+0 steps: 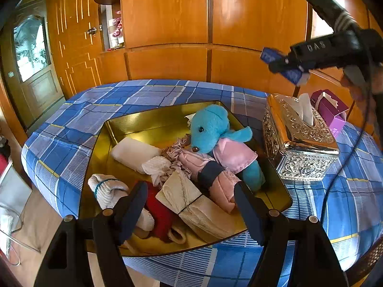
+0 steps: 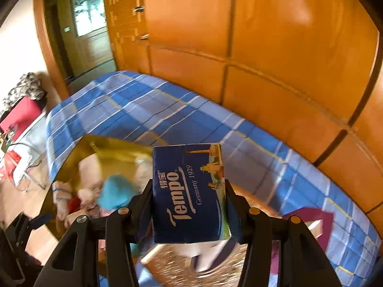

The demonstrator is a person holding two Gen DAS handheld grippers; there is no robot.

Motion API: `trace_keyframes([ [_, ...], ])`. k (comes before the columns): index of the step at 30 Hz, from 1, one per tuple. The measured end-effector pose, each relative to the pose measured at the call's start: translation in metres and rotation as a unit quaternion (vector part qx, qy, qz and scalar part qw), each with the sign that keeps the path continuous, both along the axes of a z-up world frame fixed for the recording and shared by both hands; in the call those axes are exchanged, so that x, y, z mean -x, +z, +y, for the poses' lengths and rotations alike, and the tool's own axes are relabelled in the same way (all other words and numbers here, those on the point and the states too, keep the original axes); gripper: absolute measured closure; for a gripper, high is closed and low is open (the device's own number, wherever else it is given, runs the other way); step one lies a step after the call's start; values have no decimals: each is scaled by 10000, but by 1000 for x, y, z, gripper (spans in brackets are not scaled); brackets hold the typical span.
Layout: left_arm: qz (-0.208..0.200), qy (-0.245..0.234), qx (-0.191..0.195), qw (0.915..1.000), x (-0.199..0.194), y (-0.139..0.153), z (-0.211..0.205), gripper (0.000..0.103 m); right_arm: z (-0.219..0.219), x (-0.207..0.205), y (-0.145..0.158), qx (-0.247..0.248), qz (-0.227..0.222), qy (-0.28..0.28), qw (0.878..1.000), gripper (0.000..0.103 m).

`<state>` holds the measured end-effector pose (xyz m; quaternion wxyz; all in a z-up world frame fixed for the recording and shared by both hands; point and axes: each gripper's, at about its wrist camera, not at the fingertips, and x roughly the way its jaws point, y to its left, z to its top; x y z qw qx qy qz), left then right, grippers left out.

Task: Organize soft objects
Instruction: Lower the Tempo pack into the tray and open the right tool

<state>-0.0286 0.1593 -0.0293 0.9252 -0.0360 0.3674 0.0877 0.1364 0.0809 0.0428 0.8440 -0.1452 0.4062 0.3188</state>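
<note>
Right gripper (image 2: pixel 189 191): squeezing a blue tissue pack (image 2: pixel 189 191), up in the air.
Left gripper (image 1: pixel 191 191): wide apart, holding nothing, over the gold tray (image 1: pixel 143 122).
Tray: blue teddy (image 1: pixel 210 129), socks (image 1: pixel 107 186).

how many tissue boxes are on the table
2: an ornate metal tissue box right of the gold tray, and a purple tissue box behind it. More may be hidden.

Glossy gold metal tray (image 1: pixel 143 124), fuzzy blue plush bear (image 1: pixel 210 126), embossed shiny metal tissue box (image 1: pixel 299 153), checked cloth cover (image 1: pixel 95 110), varnished wooden panels (image 1: pixel 167 12).
</note>
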Motion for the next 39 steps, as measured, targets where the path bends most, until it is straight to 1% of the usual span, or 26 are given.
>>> trace_keyframes([
  [5,-25,81,-17,10000,3,2,3,27,4,25,-15,-77,208,126,9997,50],
  [10,-44,218,-27,9997,6,3,10,25,9,47,-30,-165,568,237,9980,50],
  [14,-25,320,16,9995,9,2,17,25,15,65,-41,-160,681,352,9969,50],
  [17,-105,555,107,9983,13,6,33,25,22,80,-50,-109,850,498,9951,50],
  [21,-336,1117,143,9931,20,17,69,25,42,96,-60,-45,1018,784,9917,50],
  [25,-443,1563,229,9865,27,20,96,25,71,91,-70,-89,899,711,9934,50],
  [27,-415,1647,305,9850,28,18,104,25,88,84,-81,-25,914,643,9937,50],
  [29,-373,1622,323,9855,26,15,105,25,106,73,-93,106,936,611,9937,50],
  [32,-281,1490,291,9880,22,9,98,25,125,61,-107,348,764,482,9953,50],
  [33,-274,1449,288,9887,22,9,94,24,129,59,-109,350,712,470,9957,50],
  [35,-259,1387,243,9897,21,7,88,19,132,56,-112,346,714,454,9958,49],
  [37,-253,1350,240,9902,19,7,85,18,131,57,-112,301,739,457,9958,48],
  [38,-250,1338,247,9904,19,7,83,18,129,59,-111,257,733,468,9959,47],
  [39,-256,1339,236,9904,19,7,82,17,127,60,-109,201,732,464,9960,42],
])
